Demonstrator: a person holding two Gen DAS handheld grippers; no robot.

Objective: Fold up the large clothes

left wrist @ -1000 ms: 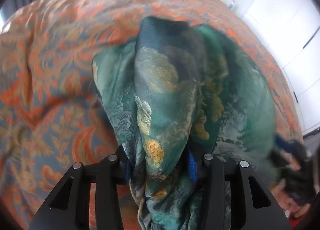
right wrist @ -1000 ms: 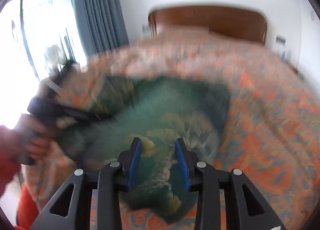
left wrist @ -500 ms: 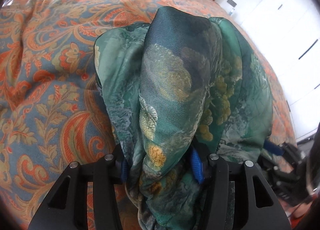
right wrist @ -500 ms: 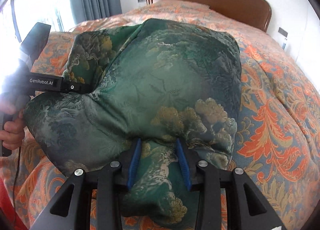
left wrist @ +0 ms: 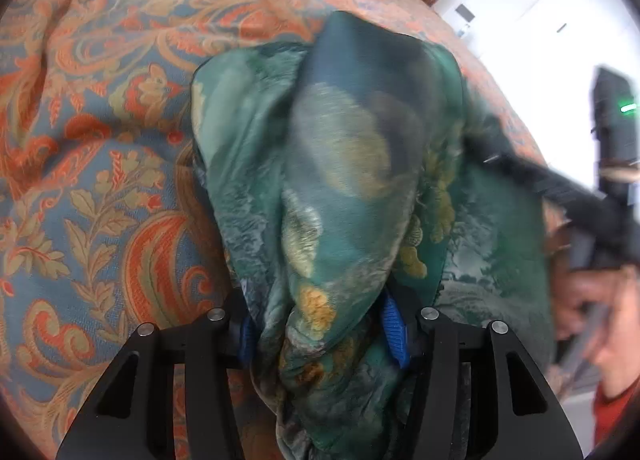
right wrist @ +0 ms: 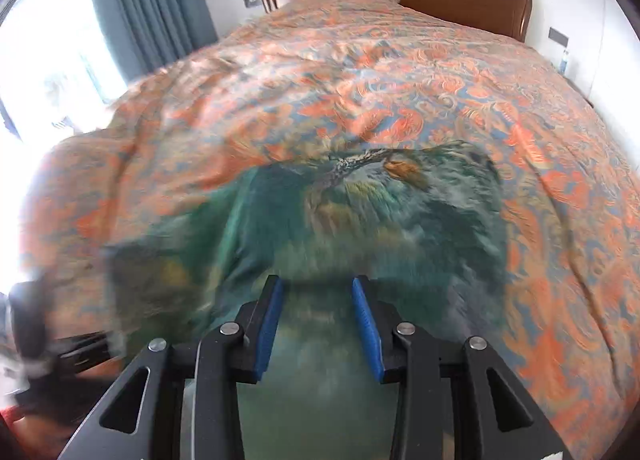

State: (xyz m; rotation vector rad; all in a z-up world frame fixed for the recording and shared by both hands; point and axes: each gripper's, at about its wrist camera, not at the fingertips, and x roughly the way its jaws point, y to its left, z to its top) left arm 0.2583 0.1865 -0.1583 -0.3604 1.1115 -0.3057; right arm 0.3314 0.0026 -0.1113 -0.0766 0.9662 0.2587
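On the orange paisley bedspread (right wrist: 440,108), the left hand-held gripper (left wrist: 320,324) has loosened around the bunched green garment (left wrist: 352,180), while the right hand-held gripper (right wrist: 318,324), clamping its fabric, has swung sideways, likely forming a fold.

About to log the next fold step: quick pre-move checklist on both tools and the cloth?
1. Left tool has cloth between its pads: ok. Its jaws have just been opening, so firmness of grip: cannot tell.
2. Right tool has cloth between its pads: ok; pressing firmly: cannot tell, picture blurred.
3. Cloth lies flat on the bed: not ok, bunched and draped.
4. Bed ahead free of other items: ok.
5. Right tool clear of left tool: ok in the left view, off to the side.
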